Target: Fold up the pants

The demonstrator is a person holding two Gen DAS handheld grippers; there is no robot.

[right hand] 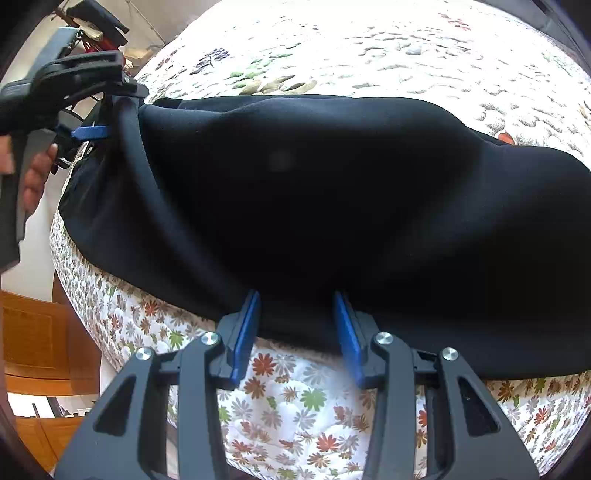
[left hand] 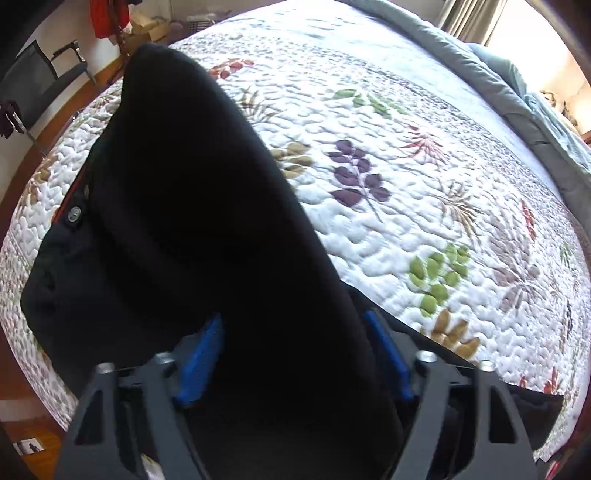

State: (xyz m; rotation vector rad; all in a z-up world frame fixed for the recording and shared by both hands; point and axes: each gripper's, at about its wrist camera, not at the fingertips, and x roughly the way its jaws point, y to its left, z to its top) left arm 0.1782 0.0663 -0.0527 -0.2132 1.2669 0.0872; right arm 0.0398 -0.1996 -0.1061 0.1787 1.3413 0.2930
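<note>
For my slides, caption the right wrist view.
Right gripper at the edge of black pants on a floral quilt.

We are in a bedroom of a home. We see a wide bed covered with a white quilted bedspread (left hand: 388,155) printed with coloured leaves, and a grey duvet (left hand: 491,85) pushed to its far side. Beside the bed there are a wooden floor (left hand: 22,173), a dark chair (left hand: 40,77) and curtains (left hand: 469,18) at a bright window.
</note>
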